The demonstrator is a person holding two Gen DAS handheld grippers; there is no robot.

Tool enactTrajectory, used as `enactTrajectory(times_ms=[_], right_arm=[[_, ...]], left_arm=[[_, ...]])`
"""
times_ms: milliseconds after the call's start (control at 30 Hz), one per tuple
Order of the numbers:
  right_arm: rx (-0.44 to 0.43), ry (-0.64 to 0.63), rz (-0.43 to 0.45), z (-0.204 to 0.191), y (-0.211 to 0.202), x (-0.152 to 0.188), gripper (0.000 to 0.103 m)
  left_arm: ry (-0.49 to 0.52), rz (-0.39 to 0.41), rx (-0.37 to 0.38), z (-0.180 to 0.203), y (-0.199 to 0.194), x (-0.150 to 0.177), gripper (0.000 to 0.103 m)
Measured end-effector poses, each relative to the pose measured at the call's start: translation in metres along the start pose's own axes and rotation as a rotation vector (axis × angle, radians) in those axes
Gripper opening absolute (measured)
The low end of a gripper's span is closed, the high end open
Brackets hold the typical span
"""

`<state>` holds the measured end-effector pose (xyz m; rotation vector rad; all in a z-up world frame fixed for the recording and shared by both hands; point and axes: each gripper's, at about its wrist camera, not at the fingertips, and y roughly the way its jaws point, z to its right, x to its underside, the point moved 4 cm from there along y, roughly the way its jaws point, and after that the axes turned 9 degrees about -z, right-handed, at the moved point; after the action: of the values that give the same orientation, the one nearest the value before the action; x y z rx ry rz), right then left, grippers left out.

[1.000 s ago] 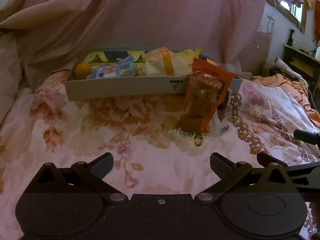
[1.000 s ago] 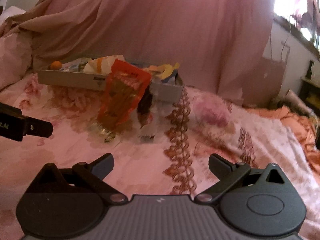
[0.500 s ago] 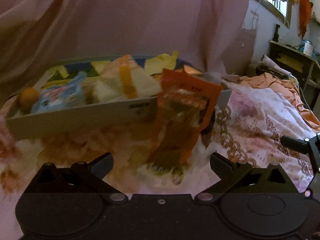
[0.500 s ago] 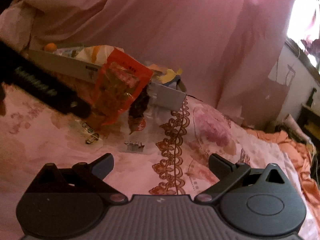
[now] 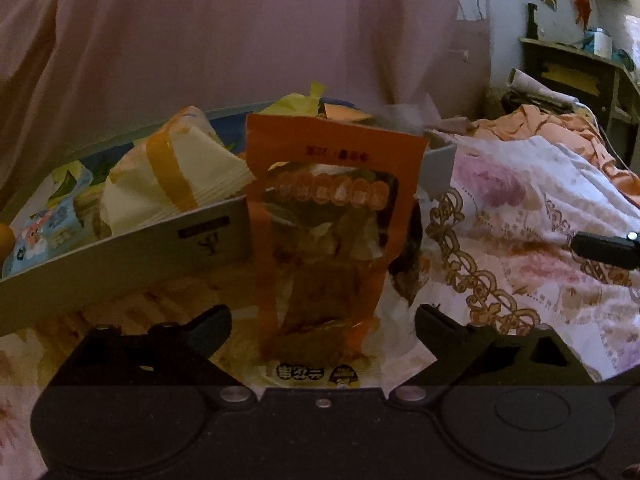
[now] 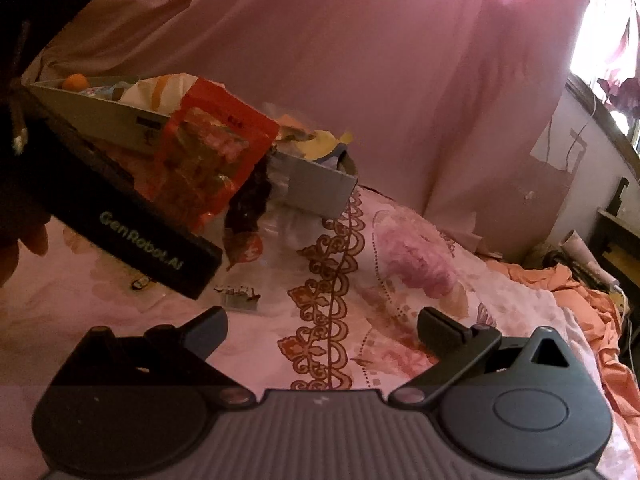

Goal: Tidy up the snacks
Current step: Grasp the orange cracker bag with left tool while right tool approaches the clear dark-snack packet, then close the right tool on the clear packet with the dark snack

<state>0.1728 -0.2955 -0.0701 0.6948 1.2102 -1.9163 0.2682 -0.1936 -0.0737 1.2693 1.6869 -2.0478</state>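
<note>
While the orange plastic snack pouch [image 5: 328,232] leans upright against the front wall of the grey cardboard box [image 5: 132,256] on the floral bedsheet [image 5: 520,240], the left gripper [image 5: 322,320] faces it, jaws wide and empty; reaching for it looks underway, and next it must straddle the pouch and close; the right gripper [image 6: 322,322] hangs spread, holding nothing

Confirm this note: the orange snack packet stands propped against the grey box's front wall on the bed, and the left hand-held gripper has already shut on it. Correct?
Not quite. The left wrist view shows the left hand-held gripper open, its fingers spread on either side of the orange snack packet without touching it. The rest holds: the packet stands propped against the front wall of the grey box on the bed.
</note>
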Motion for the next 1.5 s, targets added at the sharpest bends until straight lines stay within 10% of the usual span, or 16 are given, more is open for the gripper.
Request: enactTrajectory(times_ms=[333, 867, 1300, 1500], right_arm=[[-0.07, -0.018, 0.008, -0.012, 0.011, -0.005, 0.103], [-0.133, -0.008, 0.009, -0.021, 0.031, -0.019, 0.101], [-0.191, -0.058, 0.017, -0.03, 0.054, -0.031, 0.056], [-0.202, -0.066, 0.014, -0.031, 0.051, -0.029, 0.054]], left_arm=[[-0.019, -0.022, 0.048, -0.012, 0.009, 0.005, 0.06], [-0.034, -0.008, 0.074, -0.025, -0.008, 0.021, 0.052], [0.054, -0.02, 0.034, -0.029, -0.015, 0.026, 0.051], [0.073, -0.03, 0.024, -0.026, -0.025, 0.034, 0.05]])
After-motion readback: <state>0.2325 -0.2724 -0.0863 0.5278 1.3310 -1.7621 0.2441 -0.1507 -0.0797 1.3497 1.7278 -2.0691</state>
